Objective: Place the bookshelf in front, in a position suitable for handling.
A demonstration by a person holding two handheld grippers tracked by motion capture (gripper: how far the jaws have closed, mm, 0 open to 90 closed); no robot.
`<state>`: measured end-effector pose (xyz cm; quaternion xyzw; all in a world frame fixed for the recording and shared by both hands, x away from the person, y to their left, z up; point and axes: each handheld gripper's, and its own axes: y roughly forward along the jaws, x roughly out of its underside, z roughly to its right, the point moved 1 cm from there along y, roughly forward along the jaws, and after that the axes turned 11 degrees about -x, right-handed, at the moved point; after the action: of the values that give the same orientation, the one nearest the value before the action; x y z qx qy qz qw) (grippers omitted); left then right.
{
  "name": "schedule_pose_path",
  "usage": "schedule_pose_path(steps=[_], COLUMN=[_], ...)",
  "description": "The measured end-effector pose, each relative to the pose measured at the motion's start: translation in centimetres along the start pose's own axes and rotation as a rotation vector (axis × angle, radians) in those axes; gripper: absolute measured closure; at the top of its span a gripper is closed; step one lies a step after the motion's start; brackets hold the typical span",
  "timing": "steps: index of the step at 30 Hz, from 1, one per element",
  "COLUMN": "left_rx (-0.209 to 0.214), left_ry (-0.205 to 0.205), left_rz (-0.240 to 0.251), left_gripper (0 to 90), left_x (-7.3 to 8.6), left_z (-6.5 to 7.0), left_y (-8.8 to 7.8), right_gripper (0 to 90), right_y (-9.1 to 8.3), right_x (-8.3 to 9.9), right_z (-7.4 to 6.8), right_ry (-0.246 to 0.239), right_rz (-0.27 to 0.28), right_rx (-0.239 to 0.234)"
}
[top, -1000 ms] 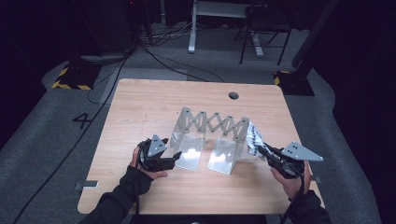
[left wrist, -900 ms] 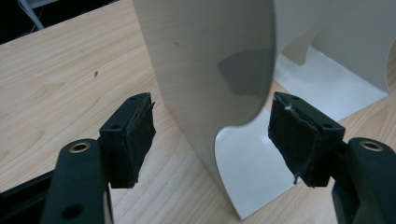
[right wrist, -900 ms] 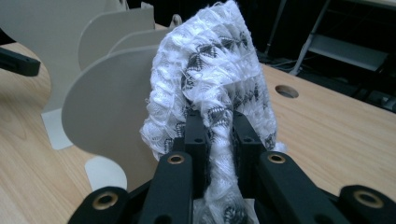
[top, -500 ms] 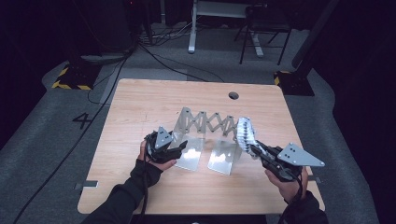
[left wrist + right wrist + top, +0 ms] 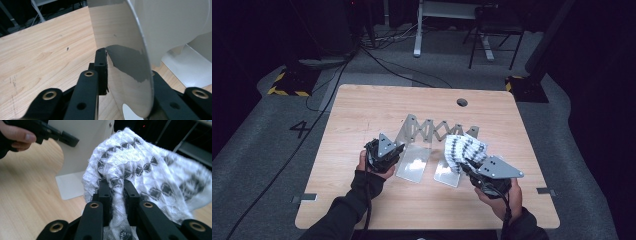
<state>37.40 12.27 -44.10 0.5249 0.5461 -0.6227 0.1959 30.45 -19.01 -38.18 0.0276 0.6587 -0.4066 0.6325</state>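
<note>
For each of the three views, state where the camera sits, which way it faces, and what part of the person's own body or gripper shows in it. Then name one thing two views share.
High view: above the person's side, facing forward and down on the wooden table; both forearms and hands enter from the bottom.
Left gripper view: rides the left gripper, looking along its jaws, which have just been closing on the rack's metal plate.
Right gripper view: rides the right gripper, shut on the patterned cloth; the other hand's fingers show top left.
Shared: the cloth shows in the high and right gripper views.
</note>
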Motion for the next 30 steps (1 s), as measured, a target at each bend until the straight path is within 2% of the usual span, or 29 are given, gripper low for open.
schedule_pose_path(steps=[3, 9, 15, 20, 22, 23, 25, 30], left_rx=[-0.002, -0.004, -0.002, 0.01, 0.007, 0.013, 0.01, 0.024], left_ry=[-0.009, -0.026, -0.015, -0.022, -0.019, -0.013, -0.012, -0.016], left_rz=[-0.006, -0.011, -0.005, -0.003, -0.001, -0.003, 0.0, 0.012], left_gripper=[78.1, 78.9, 79.3, 77.6, 76.5, 75.7, 74.2, 72.0], left_x=[0.1, 0.6, 1.5, 2.1, 2.3, 2.3, 2.4, 2.5], left_z=[0.1, 0.2, 1.0, 2.3, 2.9, 3.1, 3.5, 3.8], left_y=[-0.4, -1.5, -3.4, -4.9, -5.3, -5.4, -5.6, -5.6], right_gripper=[80.5, 80.4, 80.4, 80.2, 80.2, 80.2, 80.0, 79.2], right_y=[0.4, 1.0, 1.5, 2.2, 2.7, 3.0, 3.6, 4.9], right_x=[0.5, 2.5, 4.9, 6.6, 7.2, 7.5, 8.1, 9.3], right_z=[-0.2, 0.4, 1.7, 3.0, 3.4, 3.4, 3.5, 3.7], right_ry=[0.006, 0.052, 0.086, 0.097, 0.107, 0.104, 0.087, 0.092], right_rz=[-0.063, -0.14, -0.157, -0.144, -0.154, -0.165, -0.168, -0.219], right_rx=[0.019, 0.051, 0.112, 0.133, 0.118, 0.122, 0.1, 0.068])
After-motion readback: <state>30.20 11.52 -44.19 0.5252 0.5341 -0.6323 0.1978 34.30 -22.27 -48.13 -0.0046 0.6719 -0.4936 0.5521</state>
